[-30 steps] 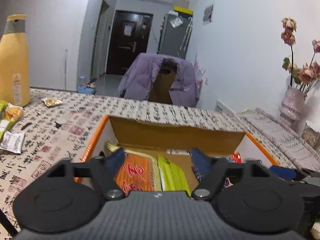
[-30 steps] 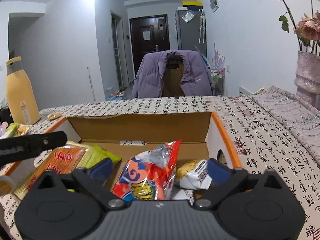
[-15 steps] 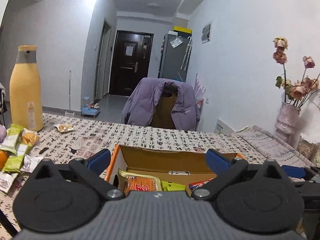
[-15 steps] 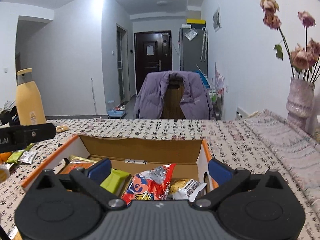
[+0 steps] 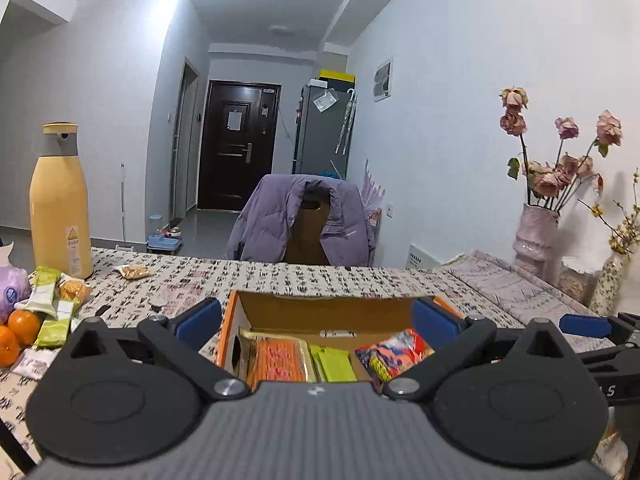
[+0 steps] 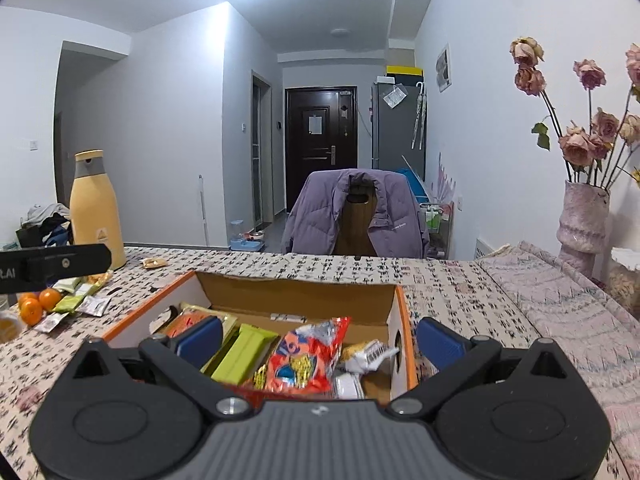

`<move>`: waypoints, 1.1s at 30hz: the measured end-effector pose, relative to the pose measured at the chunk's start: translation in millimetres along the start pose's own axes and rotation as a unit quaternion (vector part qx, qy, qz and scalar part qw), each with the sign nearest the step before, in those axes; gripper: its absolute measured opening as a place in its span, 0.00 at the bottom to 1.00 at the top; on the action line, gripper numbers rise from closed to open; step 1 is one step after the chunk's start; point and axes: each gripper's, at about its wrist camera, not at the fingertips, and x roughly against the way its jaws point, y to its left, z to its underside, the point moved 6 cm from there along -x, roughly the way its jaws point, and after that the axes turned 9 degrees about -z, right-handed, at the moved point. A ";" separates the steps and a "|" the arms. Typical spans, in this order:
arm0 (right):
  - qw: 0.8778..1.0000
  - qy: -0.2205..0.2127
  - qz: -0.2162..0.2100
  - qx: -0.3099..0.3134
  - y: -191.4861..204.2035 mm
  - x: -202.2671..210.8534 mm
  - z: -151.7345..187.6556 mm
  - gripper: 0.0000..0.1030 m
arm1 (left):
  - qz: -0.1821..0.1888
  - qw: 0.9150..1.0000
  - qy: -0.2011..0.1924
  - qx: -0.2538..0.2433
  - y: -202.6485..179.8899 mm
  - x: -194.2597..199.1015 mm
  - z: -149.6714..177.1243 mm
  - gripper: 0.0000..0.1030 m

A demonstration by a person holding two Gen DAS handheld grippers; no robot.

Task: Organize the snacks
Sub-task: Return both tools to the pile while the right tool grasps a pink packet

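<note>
My left tool (image 5: pixel 318 322) stands with its jaws spread wide and nothing between the pads; the open cardboard box (image 5: pixel 332 310) sits just ahead of and below it on the worktop (image 5: pixel 304 276), framed between the two blue pads. My right tool (image 6: pixel 320 338) is likewise spread wide and grips nothing, poised over the near right part of the same box. Inside the box, an orange packet (image 5: pixel 278 360) lies at the left, green packets (image 5: pixel 334 362) beside it in the middle, and a red crinkly snack bag (image 6: pixel 302 360) toward the right, with a white wrapped snack (image 6: pixel 368 354) next to that. More loose snacks (image 5: pixel 50 312) and oranges (image 5: pixel 22 322) lie well off to the left on the worktop, near a tall yellow bottle (image 5: pixel 60 204).
</note>
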 end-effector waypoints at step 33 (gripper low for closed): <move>0.995 0.083 0.042 -0.042 -34.4 67.6 103.7 1.00 | -0.007 0.996 0.091 -0.025 26.5 47.1 101.1 1.00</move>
